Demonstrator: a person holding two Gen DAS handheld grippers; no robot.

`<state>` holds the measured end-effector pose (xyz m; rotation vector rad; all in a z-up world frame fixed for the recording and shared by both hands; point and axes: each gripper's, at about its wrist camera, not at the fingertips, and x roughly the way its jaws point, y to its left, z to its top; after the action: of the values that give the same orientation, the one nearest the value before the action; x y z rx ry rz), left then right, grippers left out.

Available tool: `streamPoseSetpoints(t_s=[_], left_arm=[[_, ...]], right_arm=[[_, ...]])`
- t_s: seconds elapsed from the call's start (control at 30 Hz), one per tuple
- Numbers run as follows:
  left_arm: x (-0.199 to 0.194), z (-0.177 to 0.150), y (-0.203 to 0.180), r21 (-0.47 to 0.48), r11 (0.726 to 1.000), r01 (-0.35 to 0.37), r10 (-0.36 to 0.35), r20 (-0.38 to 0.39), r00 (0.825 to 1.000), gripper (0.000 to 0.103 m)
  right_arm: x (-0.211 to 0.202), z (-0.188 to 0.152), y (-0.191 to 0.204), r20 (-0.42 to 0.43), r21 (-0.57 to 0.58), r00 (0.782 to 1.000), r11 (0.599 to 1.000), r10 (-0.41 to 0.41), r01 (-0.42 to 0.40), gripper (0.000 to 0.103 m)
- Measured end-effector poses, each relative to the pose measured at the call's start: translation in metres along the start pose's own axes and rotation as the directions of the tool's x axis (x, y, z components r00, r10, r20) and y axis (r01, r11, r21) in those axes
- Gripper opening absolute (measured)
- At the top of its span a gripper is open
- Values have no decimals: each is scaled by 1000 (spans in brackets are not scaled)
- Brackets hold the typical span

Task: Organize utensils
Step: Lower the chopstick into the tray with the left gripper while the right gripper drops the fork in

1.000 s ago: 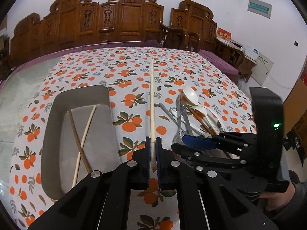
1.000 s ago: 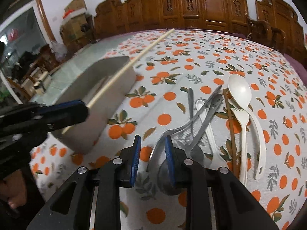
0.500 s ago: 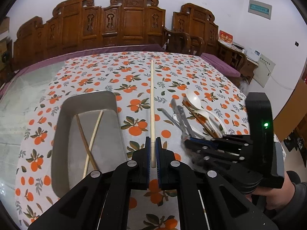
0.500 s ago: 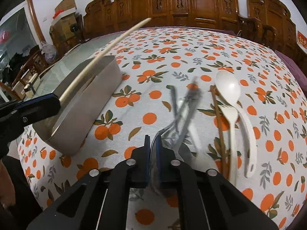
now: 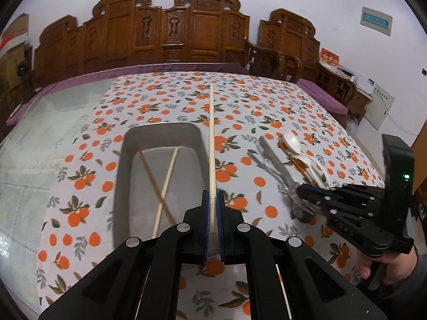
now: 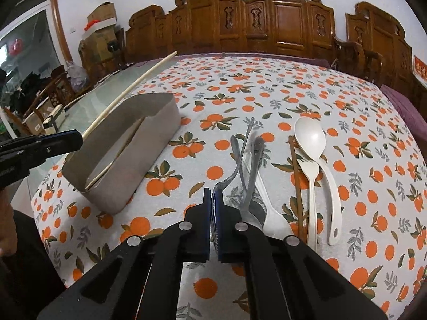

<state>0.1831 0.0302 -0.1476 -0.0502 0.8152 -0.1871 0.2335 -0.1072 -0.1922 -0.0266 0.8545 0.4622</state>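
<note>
My left gripper (image 5: 212, 213) is shut on a pale wooden chopstick (image 5: 211, 138) that points forward, held above the right rim of the grey metal tray (image 5: 121, 165). Two chopsticks (image 5: 162, 184) lie crossed inside the tray. My right gripper (image 6: 212, 213) is shut on the head of a metal fork (image 6: 234, 168), lifted slightly off the pile of metal cutlery (image 6: 249, 186). In the left wrist view the right gripper (image 5: 304, 189) sits at the right, over the cutlery. The held chopstick (image 6: 128, 93) and the tray (image 6: 138, 144) also show in the right wrist view.
Two white plastic spoons (image 6: 315, 144), a white plastic fork (image 6: 275, 218) and a dark brown chopstick (image 6: 296, 176) lie right of the metal cutlery on the orange-print tablecloth (image 6: 267, 85). Carved wooden chairs (image 5: 192, 29) line the far edge. Glass tabletop (image 5: 32, 138) lies left.
My right gripper closed on the metal fork and raised it slightly. My left gripper carried the chopstick left and up, from over the cloth to above the tray's right rim.
</note>
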Motion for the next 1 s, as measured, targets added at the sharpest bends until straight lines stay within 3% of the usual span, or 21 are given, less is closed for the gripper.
streamPoseSetpoints(t_s=[0.63,1.0], left_arm=[[19,-12,31,-5,997,-82,81,-121,989,4],[19,-9,36,-29,997,-74,70,-109,992,4]], right_arm=[[-28,5,17,76,-56,996,997,54,-50,4],[-38,8,33,81,-87,994,994,78,-71,4]])
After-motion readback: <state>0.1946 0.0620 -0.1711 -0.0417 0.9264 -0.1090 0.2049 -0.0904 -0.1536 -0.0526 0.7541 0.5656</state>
